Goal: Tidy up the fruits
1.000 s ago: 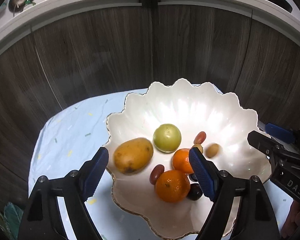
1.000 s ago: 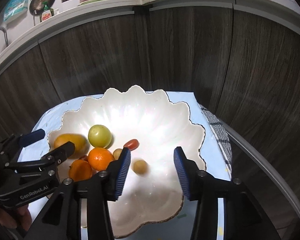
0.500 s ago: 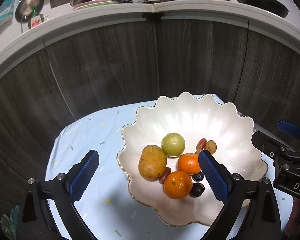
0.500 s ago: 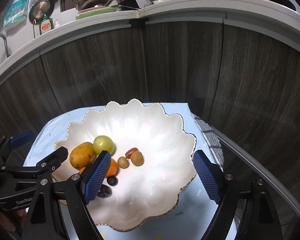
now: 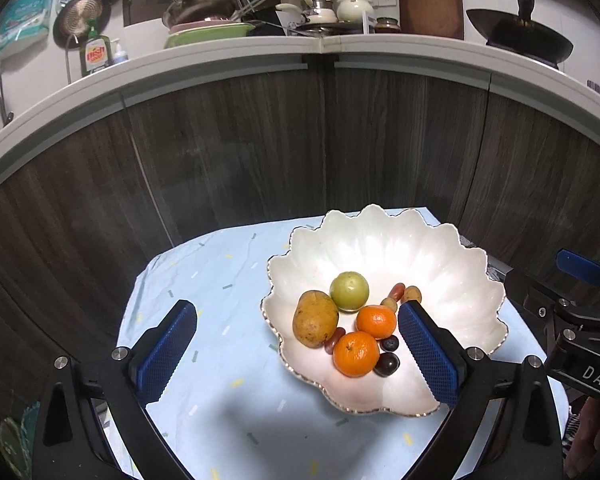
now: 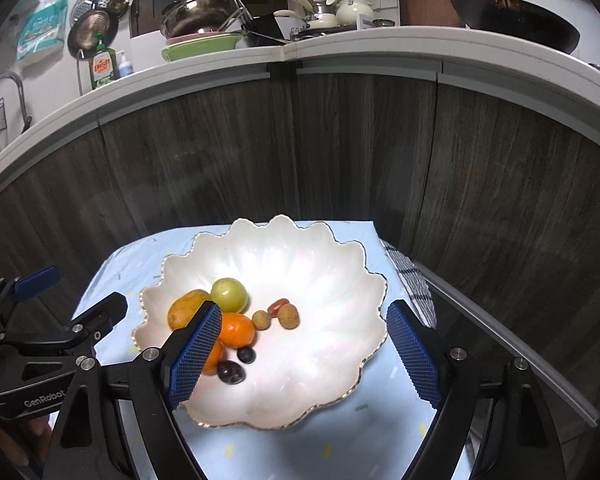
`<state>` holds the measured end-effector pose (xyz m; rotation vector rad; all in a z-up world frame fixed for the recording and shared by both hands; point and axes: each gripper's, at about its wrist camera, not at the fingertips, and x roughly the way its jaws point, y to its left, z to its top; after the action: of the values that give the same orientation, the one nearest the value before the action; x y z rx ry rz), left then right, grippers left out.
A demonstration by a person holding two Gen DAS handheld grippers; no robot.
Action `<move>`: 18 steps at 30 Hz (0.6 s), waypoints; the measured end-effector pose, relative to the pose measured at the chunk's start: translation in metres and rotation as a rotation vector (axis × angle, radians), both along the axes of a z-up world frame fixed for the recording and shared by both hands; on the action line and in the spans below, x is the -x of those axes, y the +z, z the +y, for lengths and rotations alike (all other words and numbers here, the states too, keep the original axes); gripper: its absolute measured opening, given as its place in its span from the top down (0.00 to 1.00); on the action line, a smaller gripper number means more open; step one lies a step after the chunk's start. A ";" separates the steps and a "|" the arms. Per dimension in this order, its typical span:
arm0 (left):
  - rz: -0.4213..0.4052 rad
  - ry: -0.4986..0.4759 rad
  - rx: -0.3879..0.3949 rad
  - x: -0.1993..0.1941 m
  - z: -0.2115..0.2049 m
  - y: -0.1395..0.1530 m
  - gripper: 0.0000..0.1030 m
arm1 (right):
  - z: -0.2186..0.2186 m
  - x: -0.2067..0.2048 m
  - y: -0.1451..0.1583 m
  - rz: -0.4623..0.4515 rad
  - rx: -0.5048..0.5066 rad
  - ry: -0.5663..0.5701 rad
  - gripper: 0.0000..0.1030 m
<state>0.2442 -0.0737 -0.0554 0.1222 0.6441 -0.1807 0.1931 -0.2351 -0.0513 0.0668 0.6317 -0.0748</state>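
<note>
Fruits [image 5: 355, 353] in scalloped white bowl [image 5: 452, 264]

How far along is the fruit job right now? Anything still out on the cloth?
Looks about finished. Every fruit in view sits in the white scalloped bowl: the mango, the green fruit, two oranges and the small dark and brown pieces. Nothing is in hand: the left gripper and right gripper are both open and empty. No loose fruit shows on the blue cloth.
</note>
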 end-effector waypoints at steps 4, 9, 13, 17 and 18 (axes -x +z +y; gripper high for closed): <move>-0.008 0.008 0.005 0.013 0.007 0.006 0.01 | 0.006 0.011 0.006 -0.006 -0.002 0.005 0.17; -0.015 0.017 0.012 0.030 0.016 0.011 0.01 | 0.012 0.024 0.011 -0.011 -0.005 0.011 0.17; -0.016 0.023 0.016 0.041 0.022 0.013 0.01 | 0.018 0.035 0.012 -0.010 -0.010 0.015 0.17; -0.011 0.033 0.024 0.055 0.029 0.013 0.01 | 0.021 0.046 0.011 -0.008 -0.017 0.015 0.17; -0.010 0.034 0.025 0.058 0.031 0.013 0.01 | 0.022 0.048 0.011 -0.007 -0.020 0.016 0.17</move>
<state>0.1864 -0.0426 -0.0429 0.0880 0.6338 -0.1548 0.1447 -0.2127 -0.0404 0.0809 0.6262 -0.0528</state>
